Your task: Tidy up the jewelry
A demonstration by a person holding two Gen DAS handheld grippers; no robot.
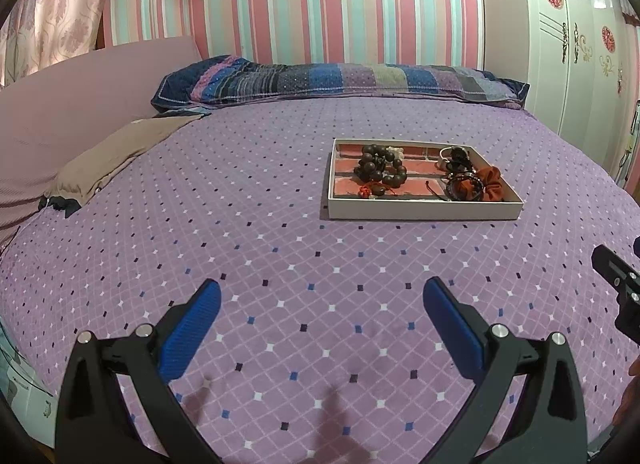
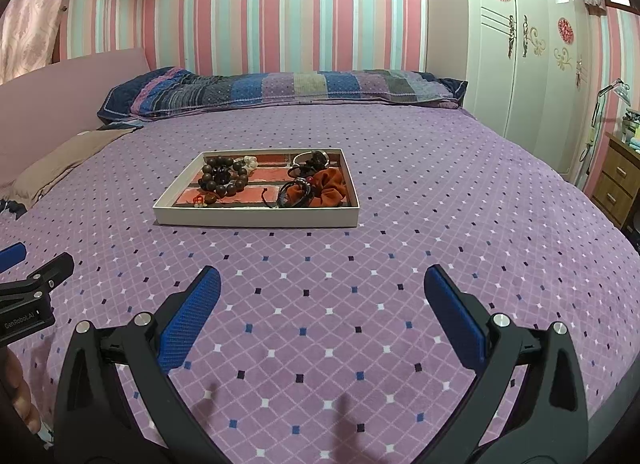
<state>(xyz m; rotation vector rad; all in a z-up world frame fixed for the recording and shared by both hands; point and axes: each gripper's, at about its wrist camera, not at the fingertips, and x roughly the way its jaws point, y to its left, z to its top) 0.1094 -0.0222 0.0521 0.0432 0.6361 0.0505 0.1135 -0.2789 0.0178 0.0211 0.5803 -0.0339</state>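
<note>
Nearest the cameras, the left gripper (image 1: 322, 300) is held low over the bed (image 1: 280, 264), its blue-padded fingers (image 1: 192, 330) spread wide apart with nothing between them. The right gripper (image 2: 322, 288) is held the same way over the purple diamond-patterned bedspread (image 2: 440, 224), its jaws likewise parted and empty. Each gripper is seen at the edge of the other's view, so the two are placed side by side, close to the near edge of the bed.

Farther on, well apart from both grippers, a shallow white tray (image 2: 256, 220) with a brick-patterned red floor is set flat on the bedspread. In its left part a bracelet of large dark wooden beads (image 2: 222, 178) is piled, with a small red and white charm (image 2: 200, 200) just in front of it and a white scrunchie (image 2: 251, 161) behind it. In the right part an orange scrunchie (image 2: 330, 188) is laid touching a dark corded bracelet (image 2: 294, 194), with further dark pieces (image 2: 310, 162) behind, too tangled to be told apart.

Beyond the tray, a long striped patchwork pillow (image 1: 340, 82) is laid across the head of the bed, against a pink, white and teal striped wall (image 1: 360, 8). A white wardrobe (image 2: 520, 44) stands to the right.
</note>
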